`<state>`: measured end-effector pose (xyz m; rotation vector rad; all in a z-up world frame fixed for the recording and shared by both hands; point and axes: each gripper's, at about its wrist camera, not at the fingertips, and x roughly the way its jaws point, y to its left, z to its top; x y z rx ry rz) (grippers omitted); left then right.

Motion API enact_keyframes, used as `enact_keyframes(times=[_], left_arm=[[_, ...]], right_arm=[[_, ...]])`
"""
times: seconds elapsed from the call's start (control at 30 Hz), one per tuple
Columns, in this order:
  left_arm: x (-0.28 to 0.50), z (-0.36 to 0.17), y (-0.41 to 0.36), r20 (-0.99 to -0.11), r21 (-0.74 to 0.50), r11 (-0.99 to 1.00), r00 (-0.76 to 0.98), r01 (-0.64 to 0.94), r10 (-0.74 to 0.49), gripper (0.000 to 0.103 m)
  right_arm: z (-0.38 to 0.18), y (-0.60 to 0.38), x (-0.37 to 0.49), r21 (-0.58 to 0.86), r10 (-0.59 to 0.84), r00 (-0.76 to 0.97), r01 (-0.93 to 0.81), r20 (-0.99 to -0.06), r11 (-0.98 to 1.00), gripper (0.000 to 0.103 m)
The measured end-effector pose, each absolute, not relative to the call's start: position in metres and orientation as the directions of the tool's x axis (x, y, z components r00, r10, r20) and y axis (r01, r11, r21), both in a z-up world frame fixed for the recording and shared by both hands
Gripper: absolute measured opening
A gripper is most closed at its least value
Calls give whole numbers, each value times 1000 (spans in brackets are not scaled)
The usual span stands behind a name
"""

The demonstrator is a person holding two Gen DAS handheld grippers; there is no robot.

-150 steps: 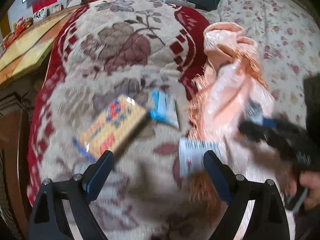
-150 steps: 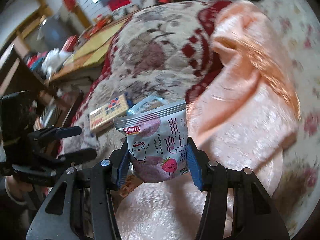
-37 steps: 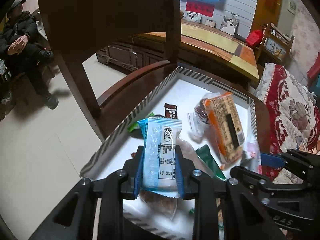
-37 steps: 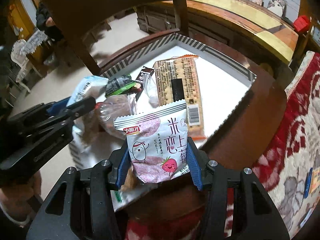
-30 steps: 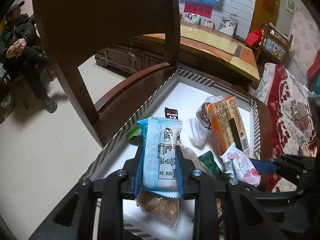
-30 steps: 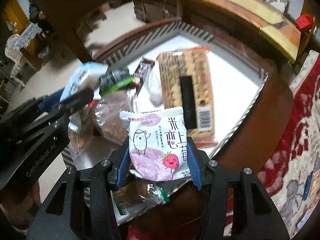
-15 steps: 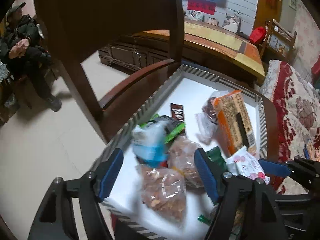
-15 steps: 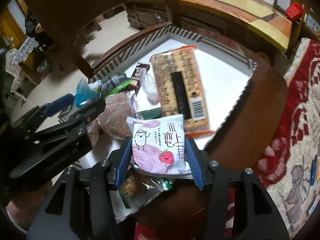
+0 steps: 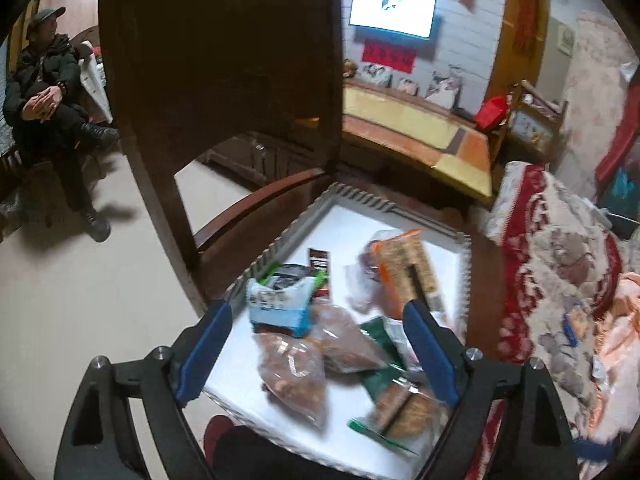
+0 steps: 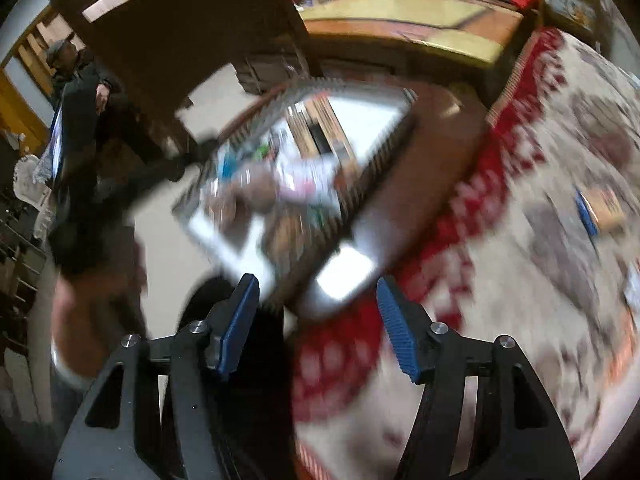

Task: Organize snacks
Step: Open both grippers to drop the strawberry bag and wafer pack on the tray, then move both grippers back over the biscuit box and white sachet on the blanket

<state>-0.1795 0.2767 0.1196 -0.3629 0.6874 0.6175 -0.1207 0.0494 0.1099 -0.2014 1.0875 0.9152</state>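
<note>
Opening: both grippers' jaws, empty; blue packet [image 9: 280, 304] in tray [image 9: 466, 264].

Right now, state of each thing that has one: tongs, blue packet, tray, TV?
Left tongs: open, just been opening, nothing gripped.
Right tongs: open, just been opening, empty.
Blue packet: released, lying in tray.
Tray: on chair, holding snacks.
TV: on.
</note>
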Motion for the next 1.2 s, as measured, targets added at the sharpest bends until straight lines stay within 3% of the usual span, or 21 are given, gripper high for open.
enact_keyframes(times=[0.33, 0.5, 0.73, 0.9, 1.07, 1.2], left_arm=[[-201, 160, 233, -592, -70, 807, 676, -587, 440, 89], [-191, 161, 226, -617, -46, 801, 648, -596, 447, 89], [-169, 156, 206, -631, -36, 814, 644, -580, 431, 89], [-159, 157, 189, -635, -40, 870, 684, -492, 358, 89], [-150, 166, 164, -610, -98, 935, 763, -340, 213, 89], [-137, 171, 139, -633, -149, 968, 771, -201, 63, 94]], right_arm=[[126, -31, -171, 338, 549, 130, -665, -825, 666, 61], [128, -29, -166, 413, 631, 77, -694, -772, 590, 61], [105, -57, -125, 520, 673, 45, -598, -738, 610, 62], [108, -75, -108, 528, 660, 96, -520, -745, 671, 62], [174, -123, -105, 418, 597, 292, -492, -747, 764, 62], [230, -146, -86, 279, 497, 399, -490, -770, 826, 79]])
